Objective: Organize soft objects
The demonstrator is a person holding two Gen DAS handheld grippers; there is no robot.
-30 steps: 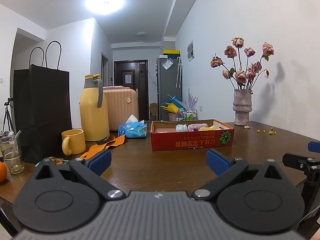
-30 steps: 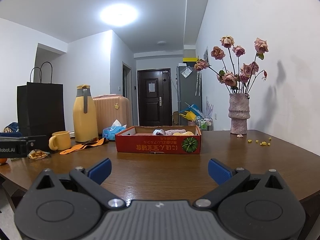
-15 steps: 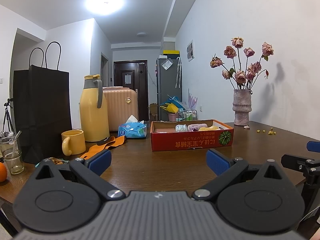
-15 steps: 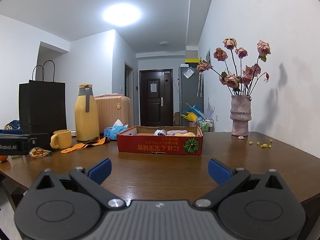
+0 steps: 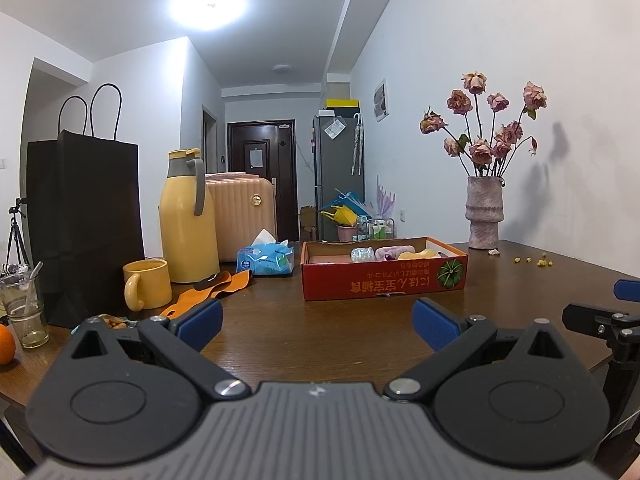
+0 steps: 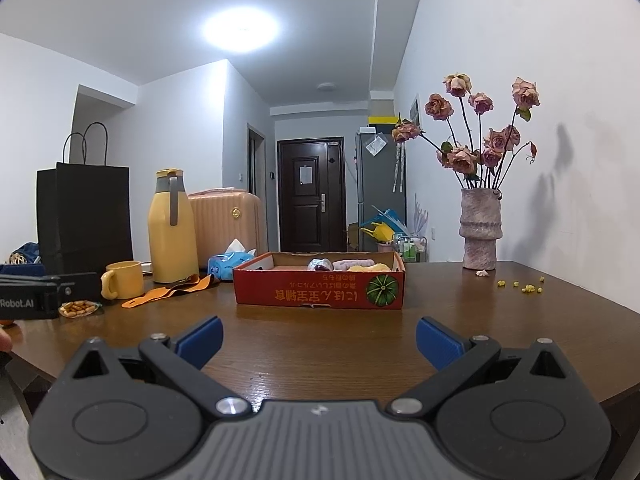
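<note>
1. Left wrist view: the left gripper hangs over the near edge of the wooden table, its blue-padded jaws spread wide with nothing between them.
2. Right wrist view: the right gripper is likewise held above the near part of the table, jaws wide apart and empty.
3. The red cardboard box sits on the table ahead of both grippers, well apart from them. Inside it lie the soft objects: a pale wrapped bundle, a pink piece and a yellow piece, side by side near the back wall.
4. Left of the box are a blue tissue pack, an orange strap lying flat, a yellow mug, a yellow thermos and a black paper bag.
5. A vase of dried roses stands at the far right of the table, with small yellow bits scattered near it.
</note>
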